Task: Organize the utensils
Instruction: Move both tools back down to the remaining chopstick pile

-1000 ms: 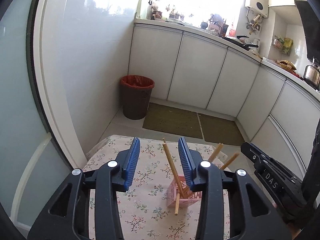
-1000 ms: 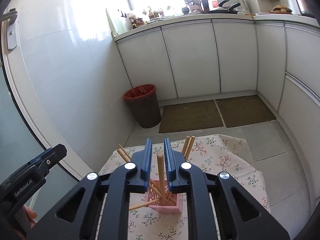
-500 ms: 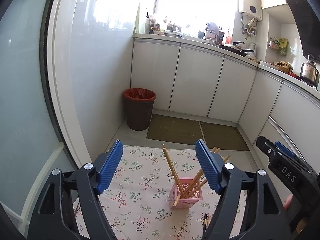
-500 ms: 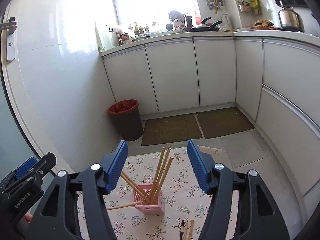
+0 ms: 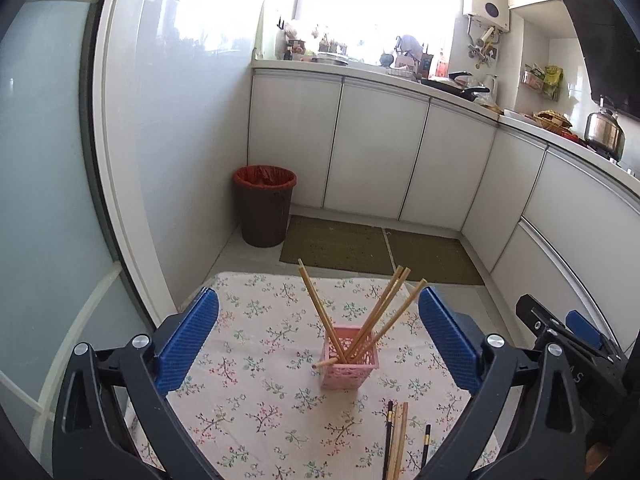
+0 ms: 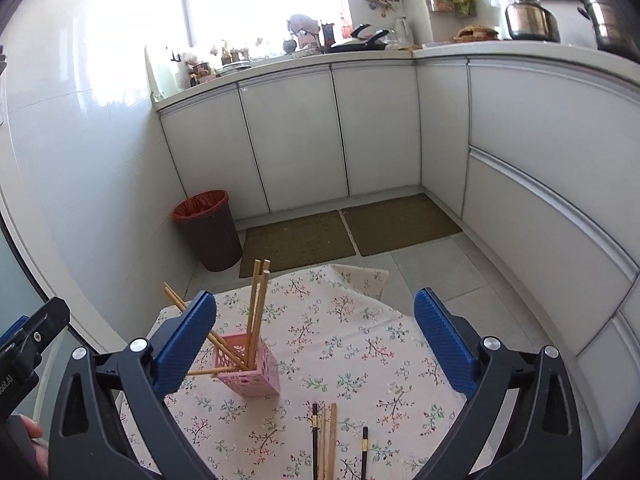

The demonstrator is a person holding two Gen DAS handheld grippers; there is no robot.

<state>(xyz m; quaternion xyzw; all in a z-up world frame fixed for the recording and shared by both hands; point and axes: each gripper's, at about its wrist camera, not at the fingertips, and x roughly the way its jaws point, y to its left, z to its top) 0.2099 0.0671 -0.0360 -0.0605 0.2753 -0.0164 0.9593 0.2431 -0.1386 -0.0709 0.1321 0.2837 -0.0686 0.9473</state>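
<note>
A pink lattice holder (image 5: 351, 357) (image 6: 248, 368) stands on the flowered tablecloth (image 5: 256, 408) with several wooden chopsticks (image 5: 380, 312) (image 6: 256, 312) leaning in it; one pokes out through its side. More wooden and black chopsticks (image 5: 396, 438) (image 6: 326, 440) lie flat on the cloth nearer me. My left gripper (image 5: 318, 340) is still opening, its jaws wide, nothing pressed between the blue pads. My right gripper (image 6: 314, 340) is also opening wide and holds nothing; the holder stands ahead near its left finger (image 6: 184, 340).
The small table has floor beyond it, with a brown bin (image 5: 264, 208) with a red liner by the wall and two mats (image 5: 340, 246). White cabinets (image 5: 376, 156) run along the back and right. The other gripper's body (image 5: 568, 344) shows at right.
Both grippers went from nearly shut around chopsticks above the holder to wide open, letting the chopsticks drop into it. Both pulled back toward me, so the loose chopsticks on the cloth came into view.
</note>
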